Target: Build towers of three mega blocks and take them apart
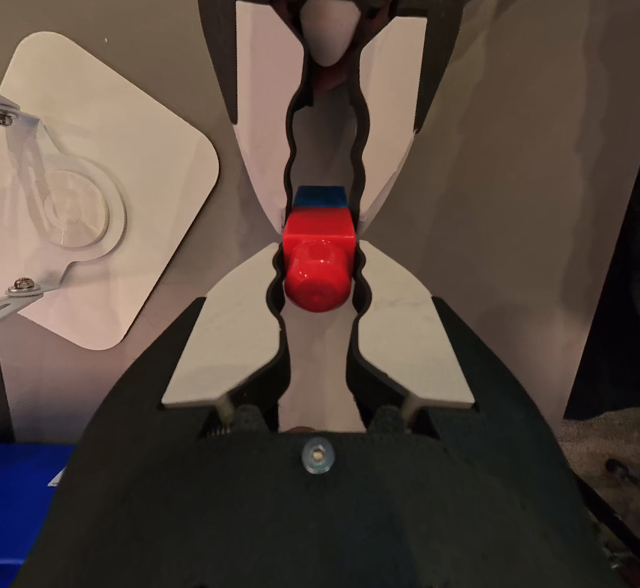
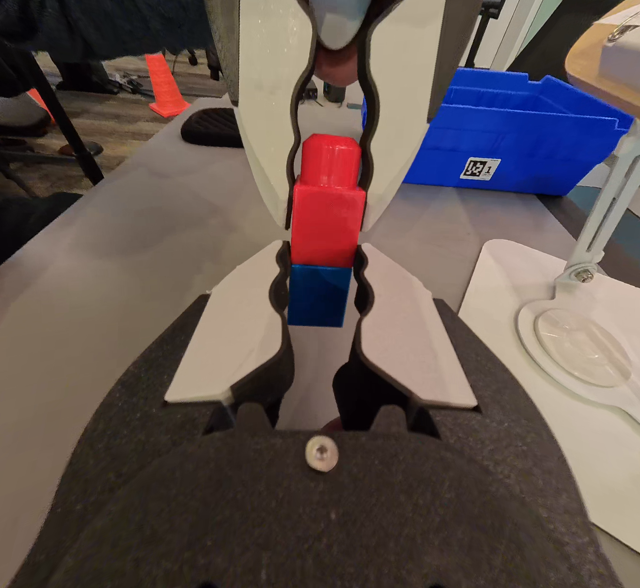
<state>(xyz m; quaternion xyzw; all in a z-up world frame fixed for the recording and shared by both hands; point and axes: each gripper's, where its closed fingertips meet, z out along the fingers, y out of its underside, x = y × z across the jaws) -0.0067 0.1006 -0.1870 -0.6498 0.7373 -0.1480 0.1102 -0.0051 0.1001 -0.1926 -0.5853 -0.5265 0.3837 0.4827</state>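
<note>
Red block (image 2: 327, 221) stacked on blue block (image 2: 317, 296), each gripped by one tool; blue bin (image 2: 512, 142) behind.

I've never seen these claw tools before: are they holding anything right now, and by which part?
Yes. The left gripper pinches the red block by its sides. The right gripper pinches the blue block joined beneath it, also by its sides.

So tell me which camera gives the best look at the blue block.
The right wrist view. There the blue block shows a whole side face, joined to the red block, between the right tool. The left wrist view shows only a thin blue strip behind the red block.
</note>
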